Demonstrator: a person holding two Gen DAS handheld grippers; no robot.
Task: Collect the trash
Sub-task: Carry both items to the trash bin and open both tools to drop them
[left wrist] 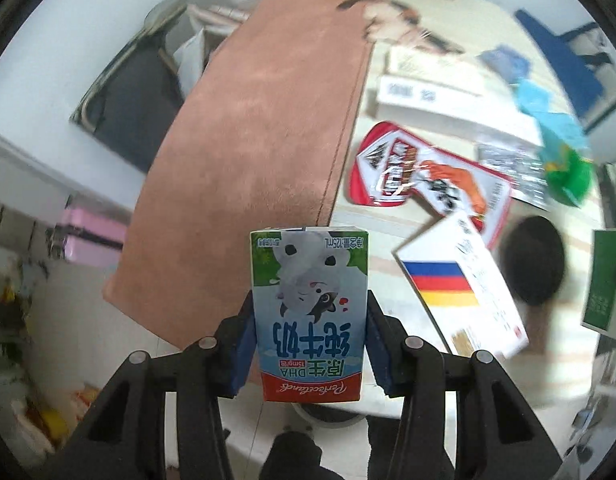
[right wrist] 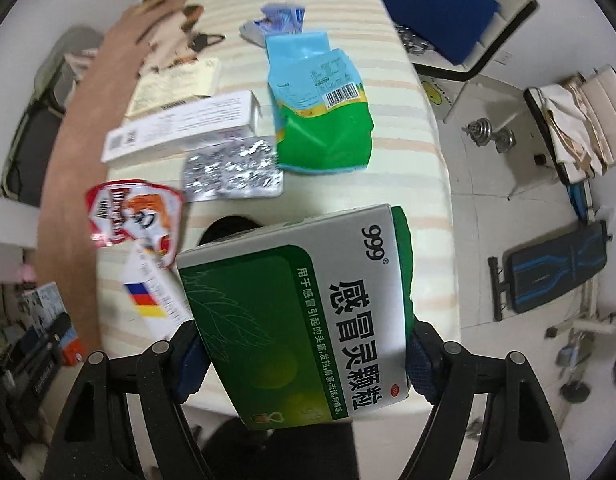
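Gripping a small milk carton [left wrist: 310, 312] between blue pads [left wrist: 241, 354], our left gripper [left wrist: 308, 344] has its jaws drawn in tight against the carton's two sides, and we hold it upside down above the near end of the striped table [left wrist: 372, 240]. Our right gripper [right wrist: 308, 354] has its jaws set wide around a green and white medicine box [right wrist: 303, 312], with a blue pad [right wrist: 420, 364] against each side; we carry the box tilted, also over the table's near end.

We take the table as our landmark. On it, near the middle, lies a red snack wrapper [right wrist: 133, 212], crumpled and flat. Just beside that, toward the near end, lies a white box with blue, red and yellow stripes [right wrist: 153, 300]. Farther along the table we see silver blister packs [right wrist: 231, 174], touching a long white box [right wrist: 179, 126] on one side and a blue and green bag [right wrist: 322, 116] on the other. A dark round shape [left wrist: 534, 264] sits on the table by the striped box; we cannot tell what it is. A brown cloth strip [left wrist: 263, 120] runs along the table's left edge. Off the table's right side, on the floor, lies a dumbbell [right wrist: 490, 132].
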